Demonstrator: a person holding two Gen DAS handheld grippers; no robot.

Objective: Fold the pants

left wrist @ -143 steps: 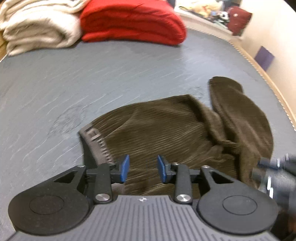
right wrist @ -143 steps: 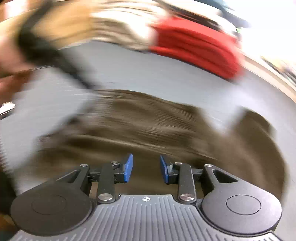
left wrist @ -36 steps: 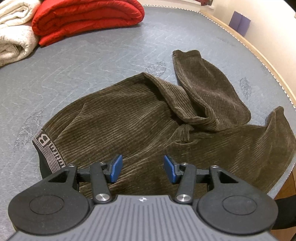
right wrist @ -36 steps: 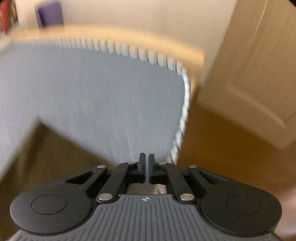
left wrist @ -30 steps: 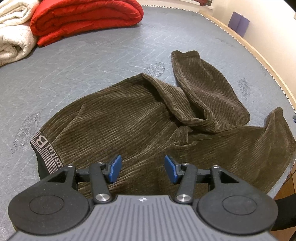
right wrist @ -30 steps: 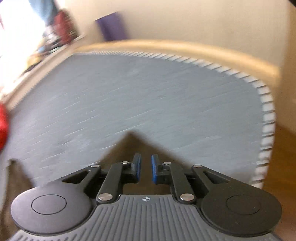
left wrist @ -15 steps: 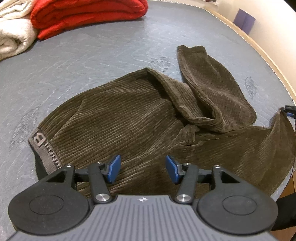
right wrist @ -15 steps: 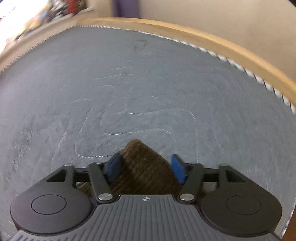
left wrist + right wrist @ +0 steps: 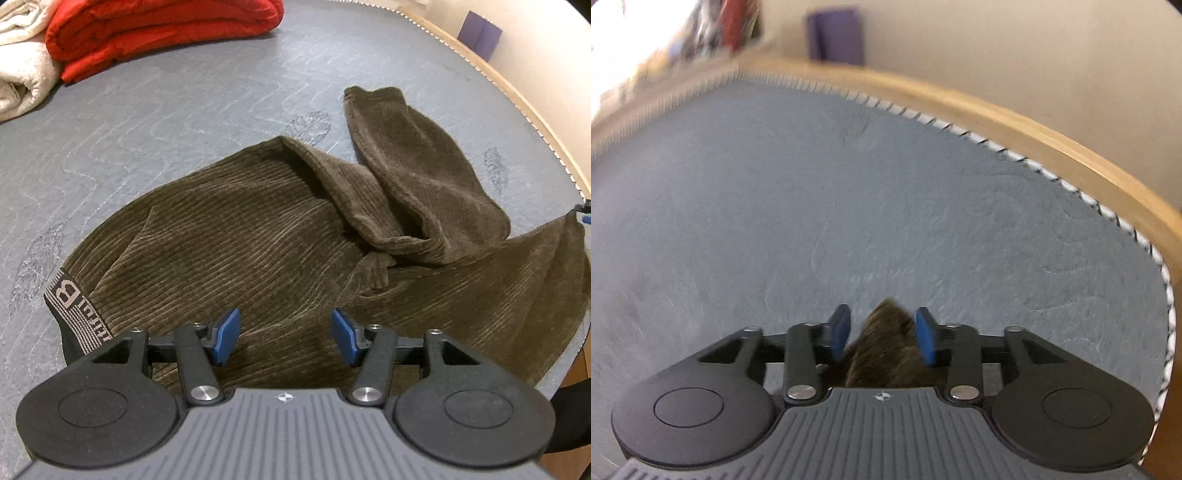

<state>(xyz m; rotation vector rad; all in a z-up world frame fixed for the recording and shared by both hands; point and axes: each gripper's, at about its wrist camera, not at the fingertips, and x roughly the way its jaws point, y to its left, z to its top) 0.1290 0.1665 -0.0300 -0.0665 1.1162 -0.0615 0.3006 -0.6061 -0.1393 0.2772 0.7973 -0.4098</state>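
Observation:
Dark brown corduroy pants (image 9: 258,236) lie spread on the grey mattress (image 9: 166,122), waistband with a "B" label (image 9: 70,299) at the left. One leg (image 9: 417,162) is folded back over the other, which runs to the right edge. My left gripper (image 9: 284,334) is open above the hip area, holding nothing. My right gripper (image 9: 882,334) is open, with the tip of a pant leg (image 9: 886,343) lying loose between its blue pads; a bit of it shows at the left wrist view's right edge (image 9: 583,210).
A folded red blanket (image 9: 159,29) and a cream blanket (image 9: 18,74) lie at the far left of the mattress. A wooden bed frame (image 9: 1015,122) borders the mattress on the right. A purple object (image 9: 836,33) stands by the wall.
My right gripper went from shut to open, with the leg tip loose between its pads, and swung to face across the mattress. My left gripper has shifted only slightly over the pants.

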